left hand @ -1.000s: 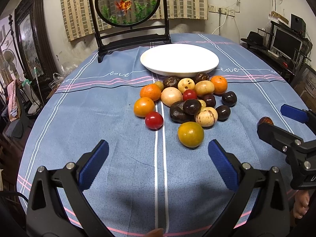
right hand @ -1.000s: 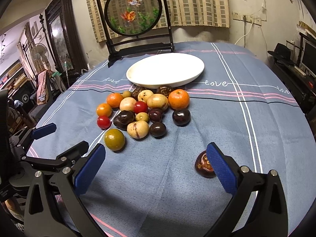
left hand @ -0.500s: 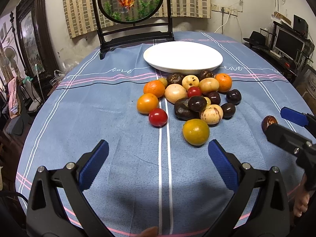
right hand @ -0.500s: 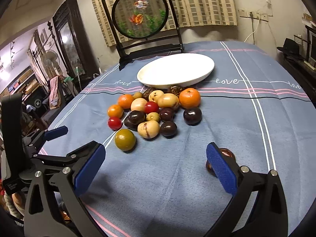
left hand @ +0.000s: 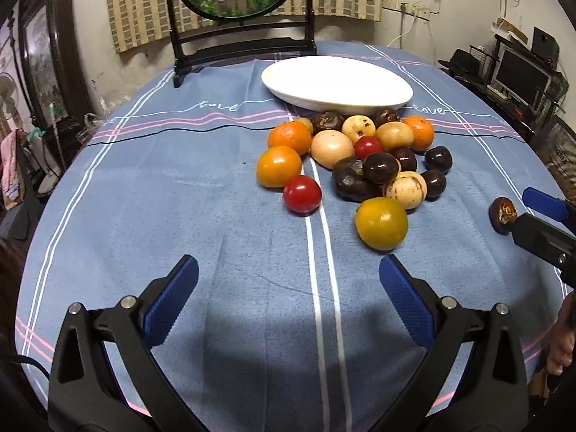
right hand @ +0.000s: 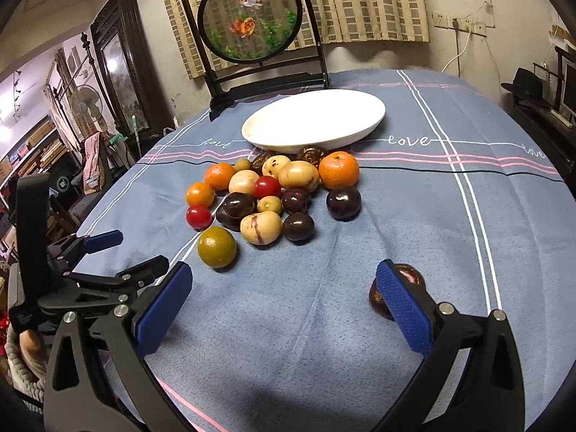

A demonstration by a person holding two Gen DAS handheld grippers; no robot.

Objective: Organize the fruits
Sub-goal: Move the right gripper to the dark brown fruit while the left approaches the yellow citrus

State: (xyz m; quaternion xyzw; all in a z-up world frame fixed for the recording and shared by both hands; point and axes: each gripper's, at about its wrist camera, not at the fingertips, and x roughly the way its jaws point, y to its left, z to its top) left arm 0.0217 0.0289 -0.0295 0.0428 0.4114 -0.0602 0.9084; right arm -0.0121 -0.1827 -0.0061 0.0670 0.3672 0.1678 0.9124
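We see warm, fairly dim indoor light from above; glossy highlights sit on the fruits (left hand: 381, 228), a broad soft shadow darkens the near tabletop (left hand: 230, 352), and both fisheye views bend and vignette at the corners

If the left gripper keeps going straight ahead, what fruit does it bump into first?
Probably the red tomato, which sits nearest the middle line between the open left gripper fingers. The yellow-green fruit lies closer but off toward the right finger, so it might get clipped instead; depth is hard to judge.
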